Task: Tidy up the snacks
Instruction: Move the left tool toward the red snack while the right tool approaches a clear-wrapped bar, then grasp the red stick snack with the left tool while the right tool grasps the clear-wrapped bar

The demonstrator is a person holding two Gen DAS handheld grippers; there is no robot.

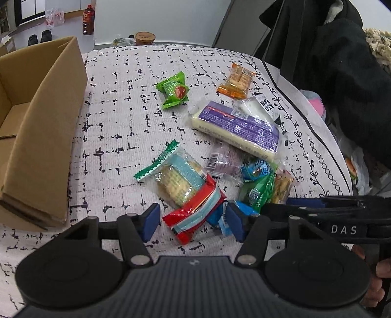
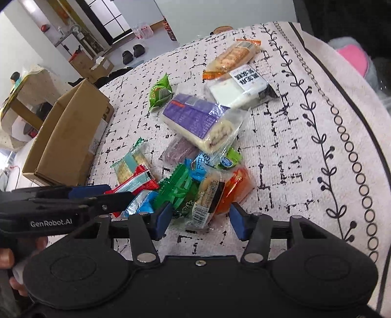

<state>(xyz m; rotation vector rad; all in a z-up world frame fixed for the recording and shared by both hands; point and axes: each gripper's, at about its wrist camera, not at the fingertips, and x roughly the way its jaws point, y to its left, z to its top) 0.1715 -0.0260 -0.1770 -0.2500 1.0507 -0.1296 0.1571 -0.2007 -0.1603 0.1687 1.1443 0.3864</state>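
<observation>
Left wrist view: a white tablecloth [image 1: 117, 102] with a broken black grid covers the surface ahead of the fingers. Far beyond them stand a dark bottle [image 1: 88, 20] on the floor and a brown-lidded cup [image 1: 145, 38] at the cloth's far edge. An open cardboard box [image 1: 46, 127] sits ahead to the left of the fingers. The left gripper [image 1: 193, 221] has its blue fingers spread, and a shiny red packet [image 1: 195, 212] lies between them, not pinched. Just ahead is a clear cracker pack [image 1: 173, 178] with a green edge; further ahead to the right lies a long purple-labelled cake bar [image 1: 239, 127], with a green candy [image 1: 174, 90] and an orange packet [image 1: 235, 82] beyond.

Right wrist view: the same cloth [image 2: 305, 151] shows a black vine-and-ring border to the right of the fingers, with the box [image 2: 70, 137] ahead to the left. The right gripper [image 2: 200, 220] is spread around a clear barcode-labelled wrapper [image 2: 207, 198], not closed on it. The snack heap lies directly ahead.
</observation>
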